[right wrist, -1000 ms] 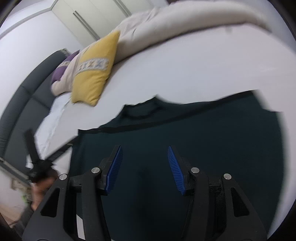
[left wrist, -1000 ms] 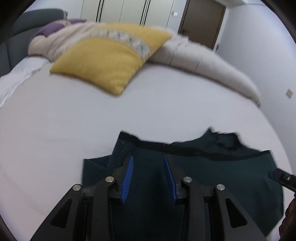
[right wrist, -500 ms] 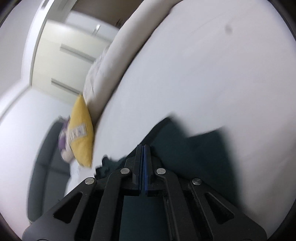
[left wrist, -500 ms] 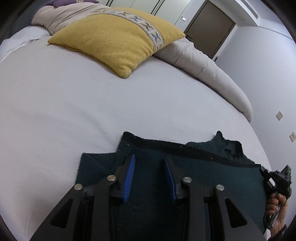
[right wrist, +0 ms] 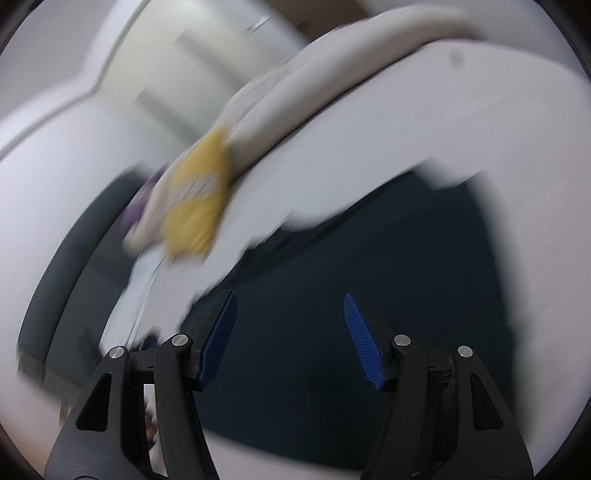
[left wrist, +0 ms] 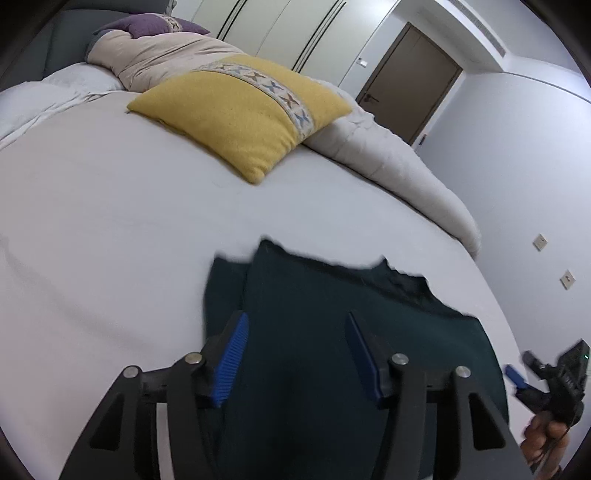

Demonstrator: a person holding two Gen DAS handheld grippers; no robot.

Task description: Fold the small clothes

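A dark green garment [left wrist: 332,332] lies on the white bed [left wrist: 110,221], its left side folded over onto itself. My left gripper [left wrist: 295,325] is open and empty, just above the garment's left part. My right gripper [right wrist: 290,314] is open and empty above the garment [right wrist: 369,258] in the blurred right wrist view. It also shows at the right edge of the left wrist view [left wrist: 517,380], held in a hand beside the garment's right edge.
A yellow pillow [left wrist: 243,110] and a beige rolled duvet [left wrist: 388,158] lie at the far side of the bed. A purple cushion [left wrist: 147,29] rests at the grey headboard. A brown door [left wrist: 410,77] is in the far wall.
My right gripper was shut half a second ago and has opened and swung back. My left gripper has opened wider and drawn back a little from the garment.
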